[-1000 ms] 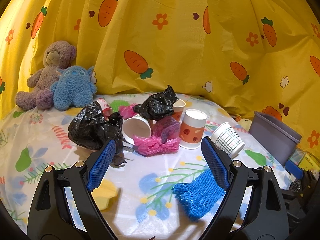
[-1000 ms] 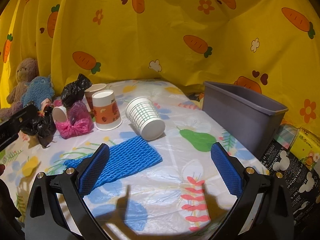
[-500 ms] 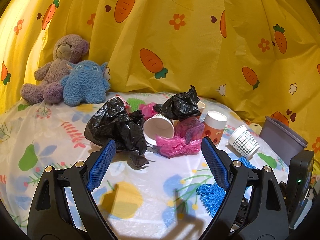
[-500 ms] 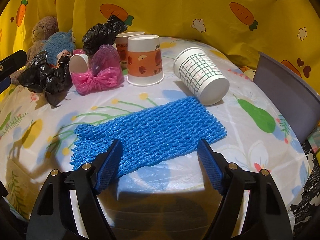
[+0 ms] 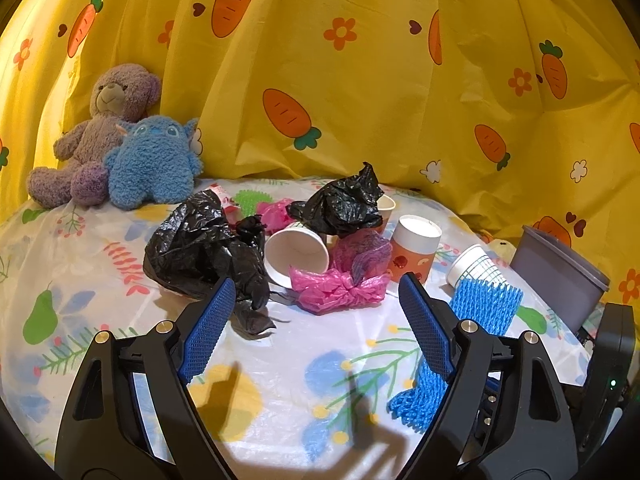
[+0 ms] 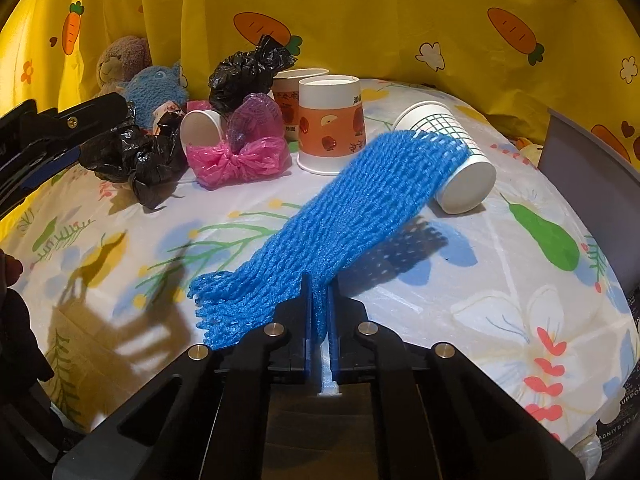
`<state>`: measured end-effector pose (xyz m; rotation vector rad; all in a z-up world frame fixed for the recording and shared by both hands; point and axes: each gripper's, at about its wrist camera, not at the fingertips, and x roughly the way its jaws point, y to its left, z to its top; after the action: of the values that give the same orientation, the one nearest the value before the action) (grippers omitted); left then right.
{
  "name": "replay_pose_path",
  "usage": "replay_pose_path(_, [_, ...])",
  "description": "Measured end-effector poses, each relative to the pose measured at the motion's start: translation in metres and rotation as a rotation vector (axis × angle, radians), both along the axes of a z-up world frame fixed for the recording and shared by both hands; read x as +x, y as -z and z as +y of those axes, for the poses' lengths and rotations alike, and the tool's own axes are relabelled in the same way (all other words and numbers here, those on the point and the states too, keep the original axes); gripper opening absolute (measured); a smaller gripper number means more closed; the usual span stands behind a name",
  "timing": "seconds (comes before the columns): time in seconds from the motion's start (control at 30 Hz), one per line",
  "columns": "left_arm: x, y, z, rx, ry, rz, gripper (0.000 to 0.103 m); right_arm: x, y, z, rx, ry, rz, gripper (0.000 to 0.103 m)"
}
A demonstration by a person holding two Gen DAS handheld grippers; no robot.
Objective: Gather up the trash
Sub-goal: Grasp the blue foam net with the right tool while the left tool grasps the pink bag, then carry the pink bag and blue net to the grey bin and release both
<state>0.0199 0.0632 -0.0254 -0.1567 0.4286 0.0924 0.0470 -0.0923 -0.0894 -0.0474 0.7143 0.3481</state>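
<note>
Right tool (image 6: 320, 300) clenched on near edge of blue foam net (image 6: 352, 204); net's far end lifted off counter (image 6: 500, 280), in front of checked paper cup (image 6: 460, 160). Left tool (image 5: 316, 316) wide, closing, nothing between pads, near black bag (image 5: 200, 248). Grey bin (image 5: 560, 272) far right.
</note>
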Motion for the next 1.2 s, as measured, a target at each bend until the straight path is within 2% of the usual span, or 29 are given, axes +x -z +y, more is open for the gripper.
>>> replay_pose_path(0.17, [0.024,0.001,-0.014,-0.003,0.033,0.032,0.075,-0.012,-0.019,-0.017,0.013,0.039,-0.073,0.007])
replay_pose_path(0.33, [0.063,0.006,-0.029,-0.005,0.063,0.082,0.072,-0.016,-0.030,-0.036,0.032,0.077,-0.105,0.007])
replay_pose_path(0.43, [0.083,0.011,-0.035,0.001,0.075,0.114,0.066,-0.016,-0.032,-0.043,0.035,0.092,-0.113,0.007])
replay_pose_path(0.63, [0.111,0.021,-0.037,0.000,0.074,0.175,0.049,-0.014,-0.034,-0.051,0.037,0.108,-0.113,0.007])
replay_pose_path(0.7, [0.116,0.024,-0.039,0.002,0.088,0.193,0.035,-0.013,-0.034,-0.052,0.039,0.112,-0.114,0.007])
replay_pose_path(0.73, [0.118,0.026,-0.038,-0.007,0.095,0.202,0.032,-0.013,-0.034,-0.053,0.039,0.114,-0.114,0.007])
replay_pose_path(0.83, [0.119,0.029,-0.033,-0.039,0.100,0.204,0.022,-0.013,-0.034,-0.055,0.040,0.117,-0.115,0.007])
replay_pose_path(0.87, [0.118,0.029,-0.031,-0.046,0.104,0.202,0.014,-0.013,-0.035,-0.055,0.040,0.118,-0.115,0.007])
replay_pose_path(0.9, [0.118,0.029,-0.030,-0.054,0.115,0.199,0.011,-0.014,-0.035,-0.056,0.041,0.118,-0.117,0.007])
replay_pose_path(1.03, [0.104,0.026,-0.030,-0.075,0.148,0.180,0.008,-0.015,-0.038,-0.057,0.050,0.122,-0.127,0.007])
replay_pose_path(1.2, [0.062,0.009,-0.026,-0.140,0.204,0.112,0.007,-0.019,-0.044,-0.063,0.063,0.133,-0.146,0.007])
